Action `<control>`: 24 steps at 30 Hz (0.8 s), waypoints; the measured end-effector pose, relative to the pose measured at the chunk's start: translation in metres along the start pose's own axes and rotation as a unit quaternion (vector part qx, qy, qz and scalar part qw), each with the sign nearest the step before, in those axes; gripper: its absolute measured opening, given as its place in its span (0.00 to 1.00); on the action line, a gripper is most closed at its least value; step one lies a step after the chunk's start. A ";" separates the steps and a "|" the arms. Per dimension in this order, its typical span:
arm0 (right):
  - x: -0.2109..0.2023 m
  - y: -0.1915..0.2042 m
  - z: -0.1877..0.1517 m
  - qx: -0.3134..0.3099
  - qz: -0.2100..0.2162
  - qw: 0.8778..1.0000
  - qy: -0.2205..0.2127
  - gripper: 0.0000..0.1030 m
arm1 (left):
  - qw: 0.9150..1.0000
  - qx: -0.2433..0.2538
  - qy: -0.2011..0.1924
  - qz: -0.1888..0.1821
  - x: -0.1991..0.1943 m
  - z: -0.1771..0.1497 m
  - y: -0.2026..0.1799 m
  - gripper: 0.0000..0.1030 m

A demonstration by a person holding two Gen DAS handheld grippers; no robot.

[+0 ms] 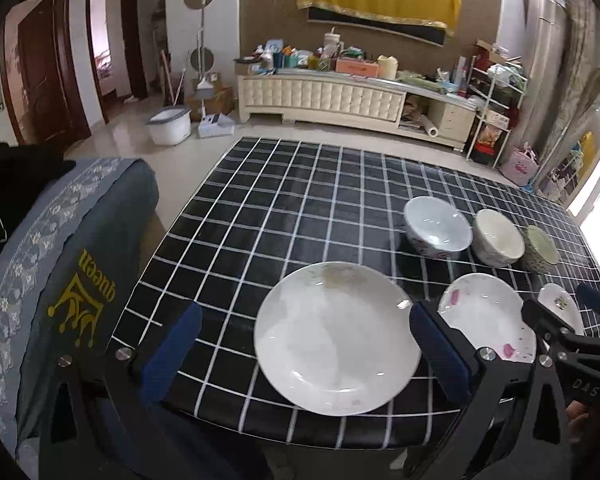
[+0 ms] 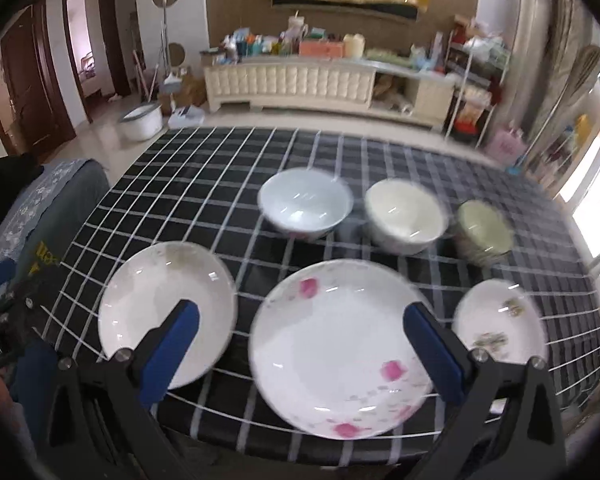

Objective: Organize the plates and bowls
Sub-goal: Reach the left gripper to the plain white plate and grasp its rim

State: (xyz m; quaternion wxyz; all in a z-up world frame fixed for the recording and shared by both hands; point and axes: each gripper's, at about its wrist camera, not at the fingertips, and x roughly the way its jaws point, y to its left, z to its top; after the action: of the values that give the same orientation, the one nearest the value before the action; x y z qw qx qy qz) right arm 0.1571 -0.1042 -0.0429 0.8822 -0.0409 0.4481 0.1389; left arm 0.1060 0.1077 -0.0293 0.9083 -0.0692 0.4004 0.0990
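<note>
Three plates lie in a front row on the black checked table [image 1: 284, 208]: a plain white plate [image 1: 336, 340] [image 2: 166, 312], a pink-flowered plate [image 1: 486, 316] [image 2: 340, 344] and a small plate [image 1: 560, 306] [image 2: 500, 320]. Behind them stand a white bowl [image 1: 438, 226] [image 2: 306, 204], a cream bowl [image 1: 498, 238] [image 2: 406, 214] and a greenish bowl [image 1: 540, 248] [image 2: 486, 230]. My left gripper [image 1: 306, 344] is open, above the near table edge, framing the plain plate. My right gripper [image 2: 302, 340] is open, framing the pink-flowered plate, and its fingers [image 1: 540, 314] show at the right of the left wrist view.
A grey-blue cushioned seat [image 1: 72, 264] with yellow lettering stands at the table's left side. Past the far table edge there is tiled floor [image 1: 172, 152] with a white tub [image 1: 168, 124], then a cluttered cream cabinet [image 1: 340, 96]. A wire shelf rack [image 1: 496, 112] stands at the right.
</note>
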 end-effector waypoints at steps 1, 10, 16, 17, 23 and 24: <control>0.007 0.004 0.002 -0.002 0.006 1.000 0.012 1.00 | 1.000 -0.002 0.005 0.000 0.004 0.000 0.004 1.00; 0.045 0.041 0.006 -0.057 0.037 0.997 0.039 0.96 | 0.998 -0.020 0.051 0.009 0.048 -0.012 0.038 1.00; 0.073 0.049 0.004 -0.076 0.056 0.993 0.065 0.83 | 0.995 -0.053 0.080 0.014 0.081 -0.021 0.059 1.00; 0.077 0.051 0.004 -0.083 0.052 0.993 0.066 0.82 | 0.995 -0.054 0.087 0.018 0.087 -0.024 0.061 1.00; 0.102 0.059 0.006 -0.099 0.050 0.989 0.093 0.76 | 0.991 -0.056 0.125 0.014 0.119 -0.033 0.067 0.97; 0.107 0.060 0.006 -0.101 0.050 0.989 0.099 0.71 | 0.990 -0.056 0.131 0.011 0.123 -0.035 0.068 0.91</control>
State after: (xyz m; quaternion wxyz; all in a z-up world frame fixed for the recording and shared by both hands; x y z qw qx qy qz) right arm 0.2046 -0.0234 -0.1226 0.8165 -0.1209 0.5187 0.2228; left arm 0.1461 0.1820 -0.1468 0.8416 -0.1278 0.5106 0.1214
